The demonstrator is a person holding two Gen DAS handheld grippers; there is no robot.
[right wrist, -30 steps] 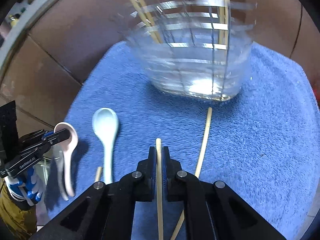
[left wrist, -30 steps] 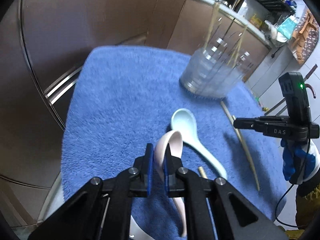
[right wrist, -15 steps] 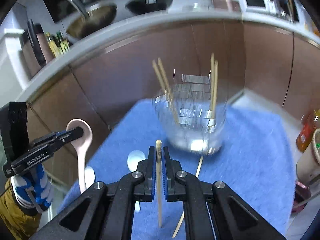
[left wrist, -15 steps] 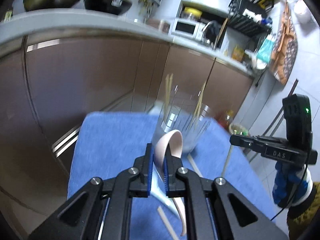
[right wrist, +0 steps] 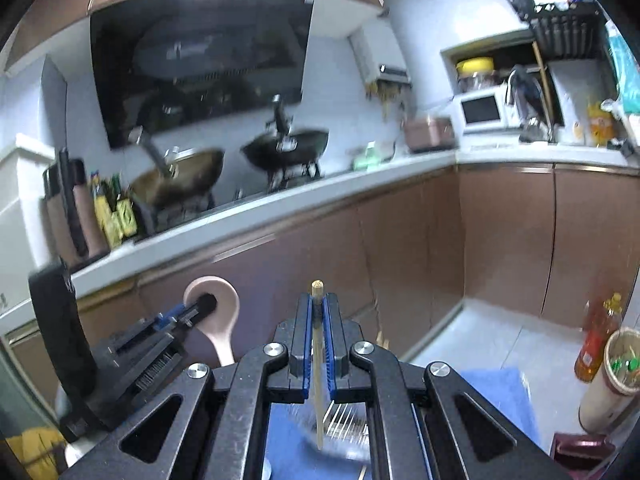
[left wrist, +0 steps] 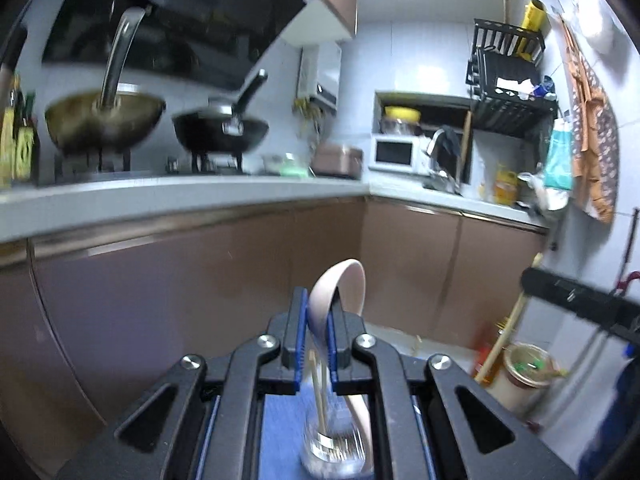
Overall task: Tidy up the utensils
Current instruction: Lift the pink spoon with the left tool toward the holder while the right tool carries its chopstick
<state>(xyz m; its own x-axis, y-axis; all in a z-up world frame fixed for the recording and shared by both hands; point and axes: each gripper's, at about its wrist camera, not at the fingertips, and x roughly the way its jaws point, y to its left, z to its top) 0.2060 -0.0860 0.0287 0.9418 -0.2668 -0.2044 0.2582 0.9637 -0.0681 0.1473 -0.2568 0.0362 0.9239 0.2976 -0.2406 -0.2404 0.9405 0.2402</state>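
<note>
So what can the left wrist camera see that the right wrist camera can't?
Only the left wrist view shows the left gripper head-on, clamped on the rim of the pink spoon, with chopsticks already standing in the glass holder underneath.

Only the right wrist view shows the right gripper shut on a chopstick, the blue towel spread out, and the spoon's whole bowl from the side.

Both show the spoon, the holder, the two woks on the stove, the microwave and the brown cabinets.

A home kitchen: wok (left wrist: 105,120) and pan (left wrist: 221,133) on the stove, microwave (left wrist: 397,153), brown cabinets (right wrist: 508,236)
</note>
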